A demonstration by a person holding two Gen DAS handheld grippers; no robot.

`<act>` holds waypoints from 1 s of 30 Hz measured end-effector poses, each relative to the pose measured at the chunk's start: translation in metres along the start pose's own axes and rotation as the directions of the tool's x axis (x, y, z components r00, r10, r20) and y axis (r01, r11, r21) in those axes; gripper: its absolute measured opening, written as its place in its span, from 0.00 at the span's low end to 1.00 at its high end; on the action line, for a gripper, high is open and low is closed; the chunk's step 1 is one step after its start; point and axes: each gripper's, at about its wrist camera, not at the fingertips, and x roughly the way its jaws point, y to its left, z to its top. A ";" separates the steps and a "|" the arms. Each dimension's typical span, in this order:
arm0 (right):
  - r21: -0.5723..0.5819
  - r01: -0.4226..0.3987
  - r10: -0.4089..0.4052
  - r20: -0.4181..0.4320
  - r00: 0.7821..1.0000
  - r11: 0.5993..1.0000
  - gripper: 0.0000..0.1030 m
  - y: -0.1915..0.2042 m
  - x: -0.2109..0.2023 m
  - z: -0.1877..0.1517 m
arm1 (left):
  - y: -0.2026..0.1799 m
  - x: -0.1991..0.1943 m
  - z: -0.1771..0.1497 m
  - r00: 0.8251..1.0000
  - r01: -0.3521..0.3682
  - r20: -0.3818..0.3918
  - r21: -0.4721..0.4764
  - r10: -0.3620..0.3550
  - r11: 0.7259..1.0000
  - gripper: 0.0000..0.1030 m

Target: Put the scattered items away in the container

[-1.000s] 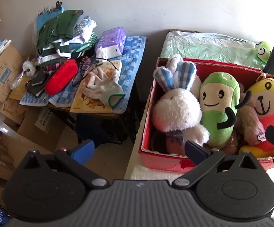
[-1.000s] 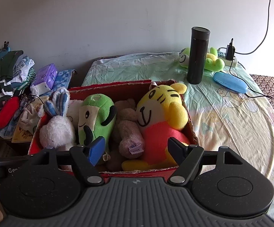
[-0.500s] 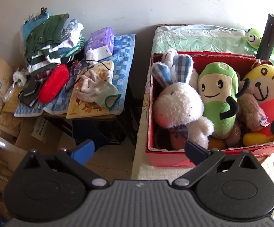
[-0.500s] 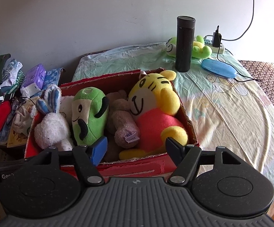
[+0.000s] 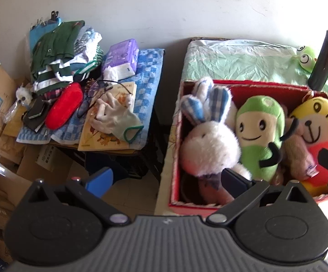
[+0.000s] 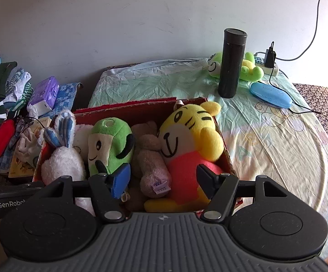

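A red box [image 5: 179, 136] stands on the bed's near corner, packed with a white rabbit [image 5: 209, 149], a green plush [image 5: 259, 136], a brown plush [image 5: 297, 154] and a yellow tiger [image 5: 316, 122]. My left gripper [image 5: 167, 180] is open over the box's left front corner and holds nothing. My right gripper [image 6: 162, 181] hovers above the box's front edge [image 6: 227, 156], over the brown plush [image 6: 150, 158] and tiger [image 6: 186, 133]. Its jaws are closing with nothing pressed between them. A green frog plush [image 6: 250, 65] lies outside the box at the back.
A black bottle [image 6: 232, 63], a blue case [image 6: 270, 95] and a power strip with a charger [image 6: 269, 61] sit on the bed sheet. Left of the bed, a side table [image 5: 150, 86] holds clothes, a tissue pack, a red pouch, a glove and a book. Cardboard boxes crowd the floor at the left.
The right gripper's fingers have drawn a little closer together. Both views swayed slightly. The toys in the box have not moved.
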 end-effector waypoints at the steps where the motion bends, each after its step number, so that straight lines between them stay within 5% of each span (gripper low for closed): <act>1: -0.001 -0.004 0.004 0.000 1.000 1.000 0.65 -0.002 0.001 0.004 | -0.003 0.000 0.003 1.000 -0.013 0.003 -0.004 0.013 1.000 0.98; 20: -0.062 -0.074 0.072 -0.033 0.997 0.995 0.64 -0.052 0.015 0.025 | -0.065 0.002 0.011 0.999 -0.035 -0.032 -0.028 0.034 0.999 0.98; 30: -0.077 -0.061 0.059 -0.027 0.998 0.995 0.61 -0.051 0.019 0.023 | -0.062 0.004 0.009 0.999 -0.002 -0.050 -0.043 0.000 0.999 0.98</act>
